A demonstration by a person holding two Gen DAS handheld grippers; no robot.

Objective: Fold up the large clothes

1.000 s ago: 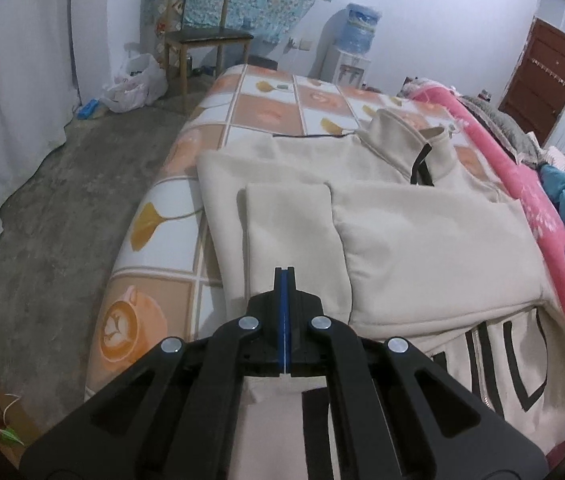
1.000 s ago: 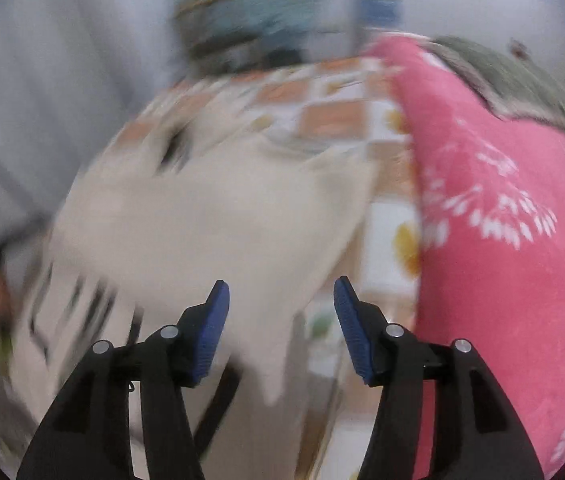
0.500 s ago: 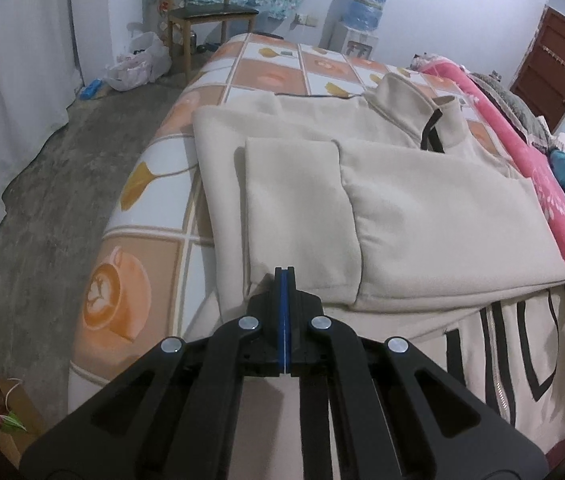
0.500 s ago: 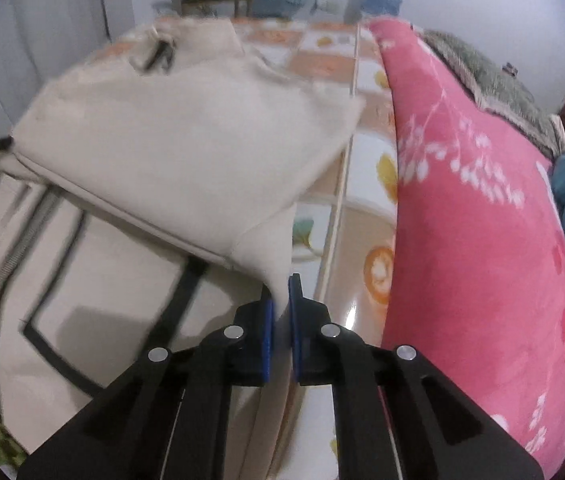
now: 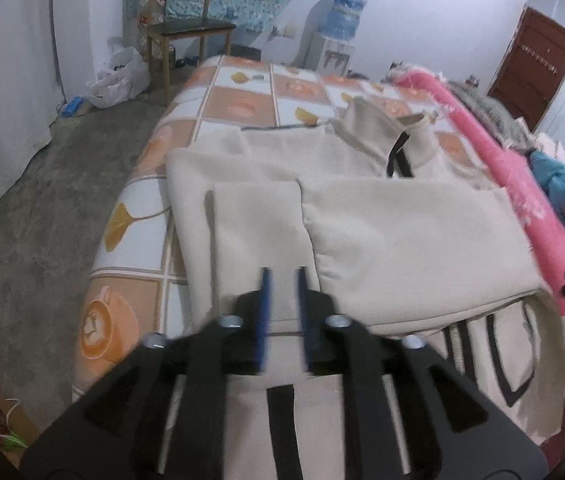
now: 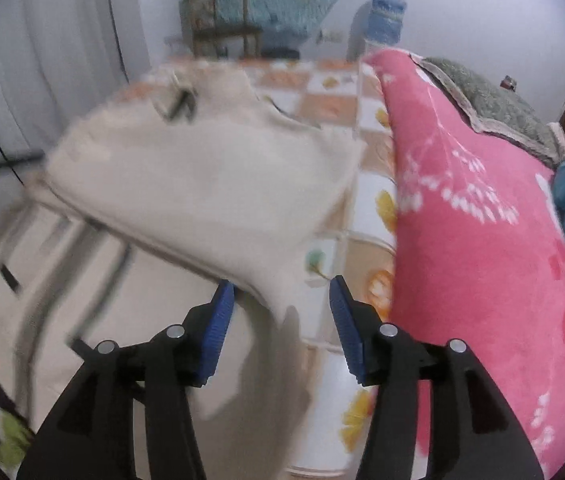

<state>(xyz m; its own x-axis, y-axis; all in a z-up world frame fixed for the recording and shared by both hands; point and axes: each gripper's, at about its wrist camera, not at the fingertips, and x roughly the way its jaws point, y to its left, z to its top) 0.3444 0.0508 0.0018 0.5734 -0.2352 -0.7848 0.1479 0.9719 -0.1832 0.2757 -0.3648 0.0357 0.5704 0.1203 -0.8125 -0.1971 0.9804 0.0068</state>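
The left gripper point(image 5: 282, 304) hovers with jaws slightly spread over the folded sleeve edge, pinching nothing. The right gripper point(image 6: 282, 320) has jaws spread wide at the opposite corner. The cream zip-collar jacket point(image 5: 362, 216) lies partly folded on the checked bed point(image 5: 242, 100), beside a pink blanket point(image 6: 482, 240).

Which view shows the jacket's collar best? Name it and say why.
The left wrist view. There the collar stands up sharply at the far end of the cream jacket, its dark zipper line visible. In the right wrist view the collar is only a blurred smear near the upper left.
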